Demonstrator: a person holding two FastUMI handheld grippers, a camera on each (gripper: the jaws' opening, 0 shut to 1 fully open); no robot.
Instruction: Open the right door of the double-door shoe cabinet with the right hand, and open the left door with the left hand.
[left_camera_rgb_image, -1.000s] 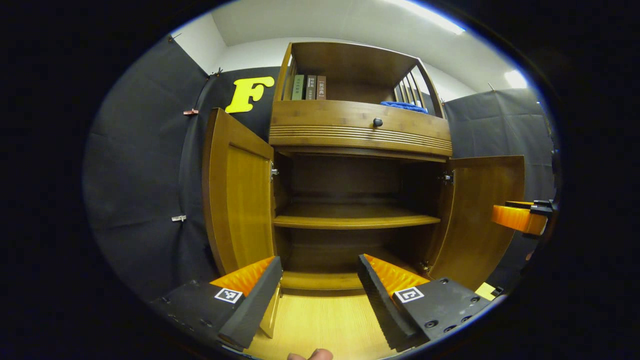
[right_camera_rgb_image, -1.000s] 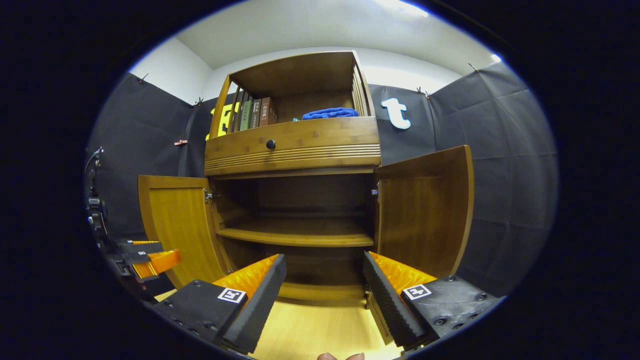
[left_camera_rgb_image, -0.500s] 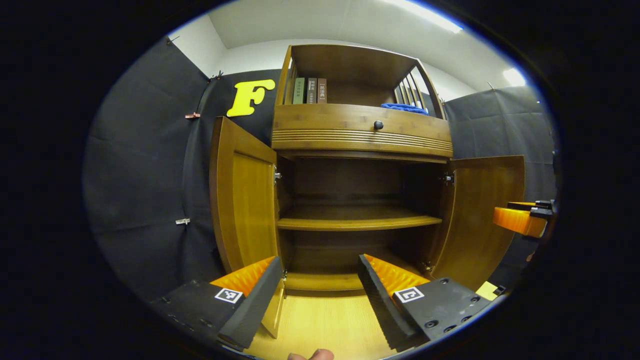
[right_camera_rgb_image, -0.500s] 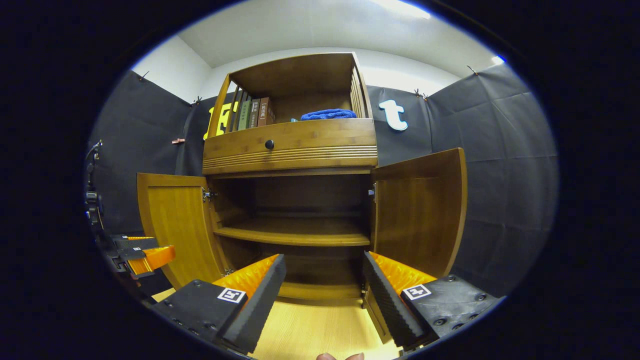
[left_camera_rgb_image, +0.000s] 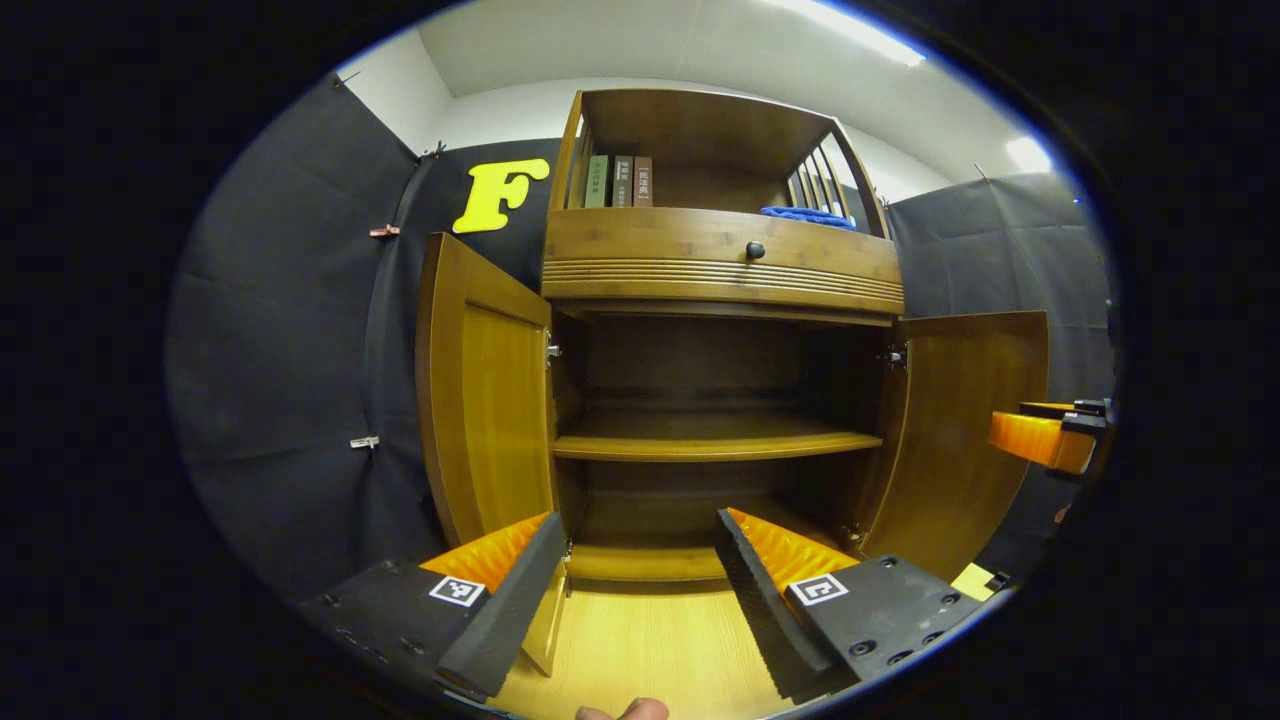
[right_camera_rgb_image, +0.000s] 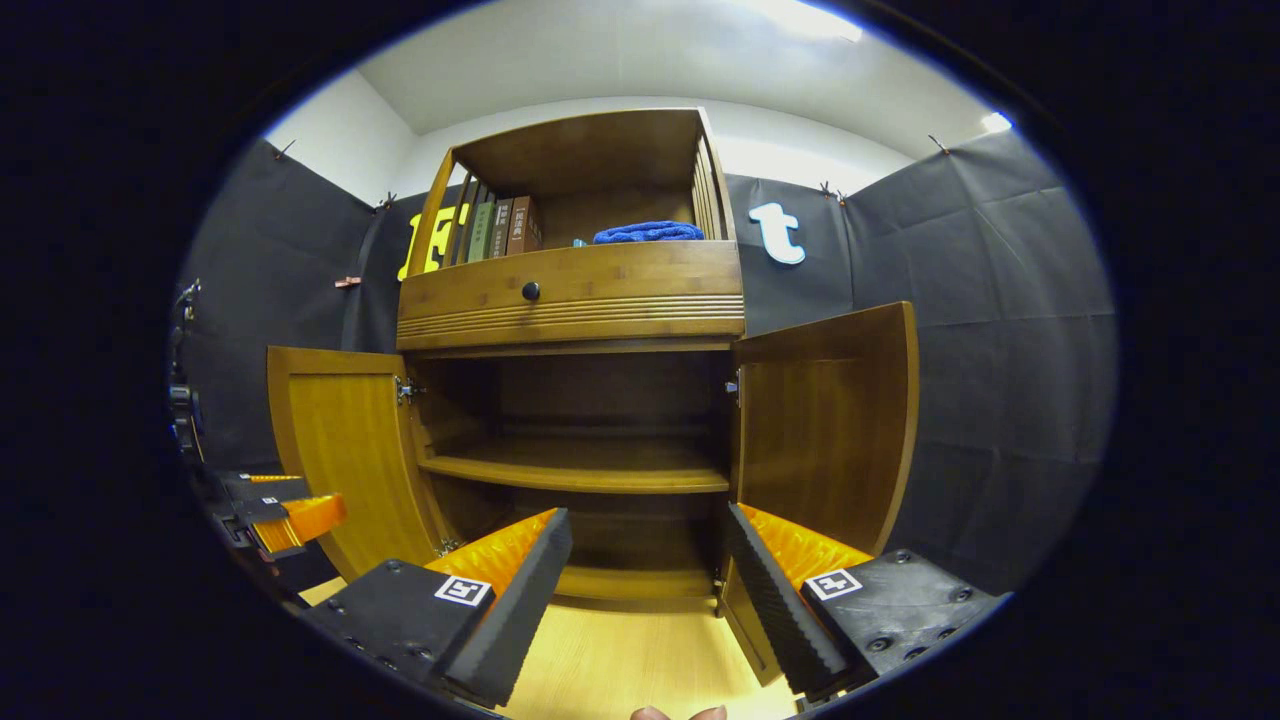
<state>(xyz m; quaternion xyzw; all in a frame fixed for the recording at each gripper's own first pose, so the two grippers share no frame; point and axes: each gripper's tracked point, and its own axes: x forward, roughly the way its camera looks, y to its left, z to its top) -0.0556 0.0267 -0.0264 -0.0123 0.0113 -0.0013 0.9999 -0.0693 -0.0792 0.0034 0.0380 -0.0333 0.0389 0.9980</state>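
The shoe cabinet of warm brown wood stands against the black wall with both doors swung wide. The left door and right door hang outward from their hinges, baring a dark inside with one shelf. Above sit a drawer, books and a blue cloth. The left hand-held gripper and right hand-held gripper hover before the opening, fingers spread, touching nothing.

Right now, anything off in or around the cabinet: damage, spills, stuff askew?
Nothing stands out. Both doors, left door and right door, hang open and look intact. The inner shelf sits level. Books stand upright up top beside a blue cloth. Both tongs, left and right, are open, holding nothing.
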